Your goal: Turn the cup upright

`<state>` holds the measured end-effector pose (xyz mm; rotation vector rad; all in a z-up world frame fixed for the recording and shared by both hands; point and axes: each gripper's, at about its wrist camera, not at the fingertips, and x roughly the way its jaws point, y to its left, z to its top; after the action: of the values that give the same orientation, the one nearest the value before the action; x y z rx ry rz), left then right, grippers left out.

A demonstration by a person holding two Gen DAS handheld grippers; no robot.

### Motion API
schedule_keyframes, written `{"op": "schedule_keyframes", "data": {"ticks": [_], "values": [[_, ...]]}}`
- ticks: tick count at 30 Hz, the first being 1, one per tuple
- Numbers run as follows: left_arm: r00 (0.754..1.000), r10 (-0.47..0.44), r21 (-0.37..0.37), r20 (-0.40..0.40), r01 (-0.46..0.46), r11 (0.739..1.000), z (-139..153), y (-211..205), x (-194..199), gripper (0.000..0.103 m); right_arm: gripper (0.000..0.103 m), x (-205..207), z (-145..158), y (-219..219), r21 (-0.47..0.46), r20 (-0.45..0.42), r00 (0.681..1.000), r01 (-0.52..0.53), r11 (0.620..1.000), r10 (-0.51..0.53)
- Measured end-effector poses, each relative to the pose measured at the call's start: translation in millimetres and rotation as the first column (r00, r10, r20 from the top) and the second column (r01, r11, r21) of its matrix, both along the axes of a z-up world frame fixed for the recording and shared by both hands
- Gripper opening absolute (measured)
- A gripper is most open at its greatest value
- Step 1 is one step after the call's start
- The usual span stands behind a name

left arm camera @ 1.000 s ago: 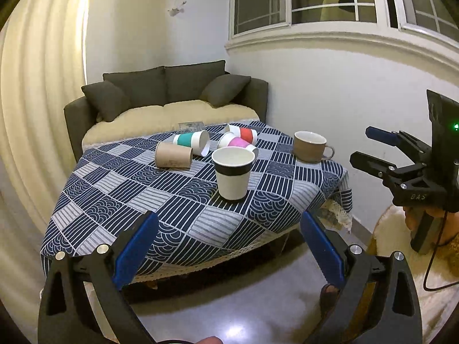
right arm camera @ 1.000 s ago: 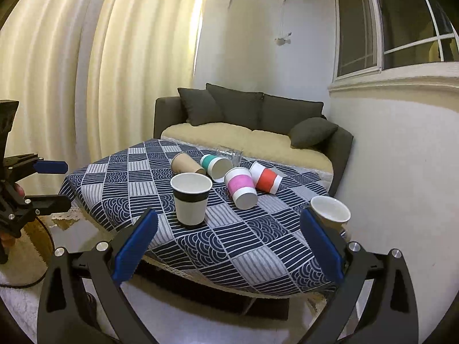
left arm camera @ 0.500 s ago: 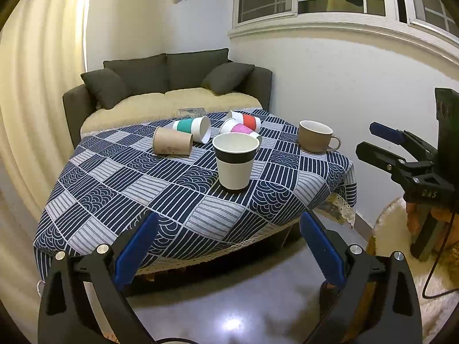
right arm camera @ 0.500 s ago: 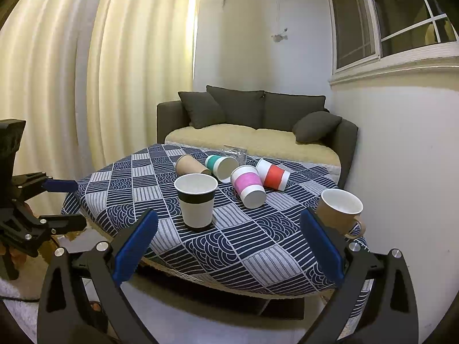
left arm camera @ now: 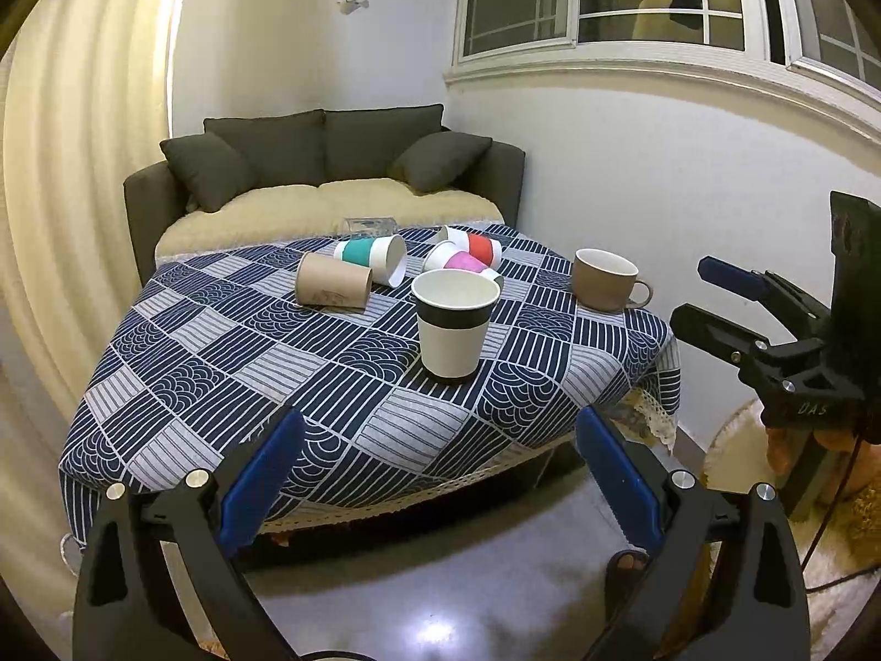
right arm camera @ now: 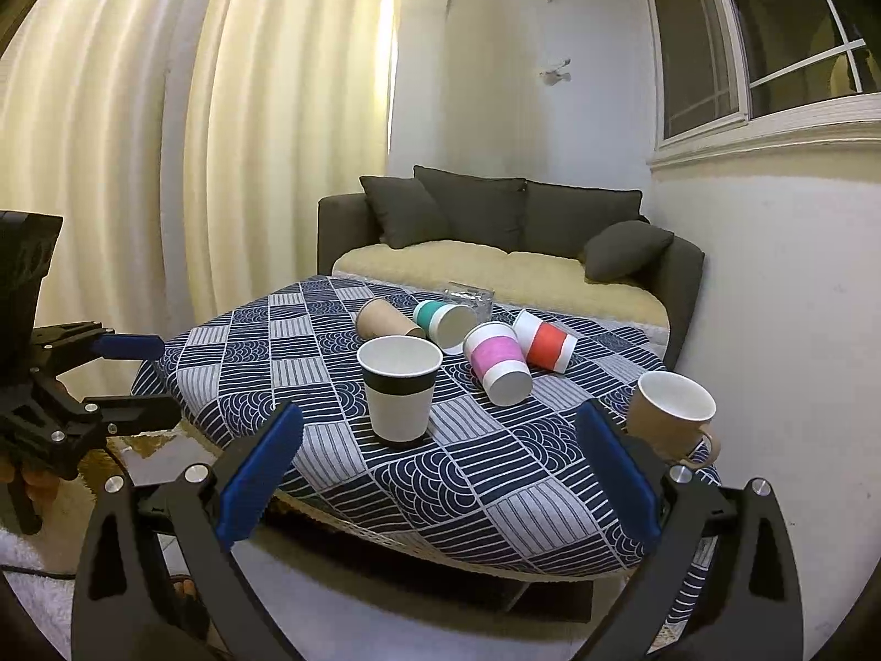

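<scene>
A low table with a blue patterned cloth point(left arm camera: 231, 363) point(right arm camera: 495, 485) holds several cups. A white cup with a black band point(left arm camera: 454, 322) point(right arm camera: 401, 388) stands upright near the front. A brown cup point(left arm camera: 332, 279) point(right arm camera: 385, 319), a teal-banded cup point(left arm camera: 371, 253) point(right arm camera: 445, 319), a pink-banded cup point(left arm camera: 462, 261) point(right arm camera: 497, 362) and a red-banded cup point(left arm camera: 476, 245) point(right arm camera: 545, 348) lie on their sides behind it. My left gripper point(left arm camera: 440, 473) and right gripper point(right arm camera: 435, 473) are open and empty, in front of the table edge.
A brown mug point(left arm camera: 605, 281) point(right arm camera: 669, 413) stands upright at the table's right edge. A clear glass point(left arm camera: 370, 225) point(right arm camera: 468, 297) sits at the far edge. A dark sofa point(left arm camera: 330, 176) point(right arm camera: 506, 242) stands behind the table, a wall on the right, curtains on the left.
Both grippers have moved closer to the table and risen a little; the cups look larger. No cup has moved.
</scene>
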<state>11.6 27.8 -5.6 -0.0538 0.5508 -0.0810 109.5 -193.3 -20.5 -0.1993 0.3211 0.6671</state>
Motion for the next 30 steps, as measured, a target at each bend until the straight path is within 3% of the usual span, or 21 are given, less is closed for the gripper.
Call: {"op": "schedule_keyframes", "data": {"ticks": [30], "values": [[1.0,-0.012,0.003,-0.01,0.012,1.0,-2.0,-1.9,0.6,0.096,0.098,-1.7,-0.3,-0.2,0.003,-0.002,1.0,-0.002,1.0,0.002]]}}
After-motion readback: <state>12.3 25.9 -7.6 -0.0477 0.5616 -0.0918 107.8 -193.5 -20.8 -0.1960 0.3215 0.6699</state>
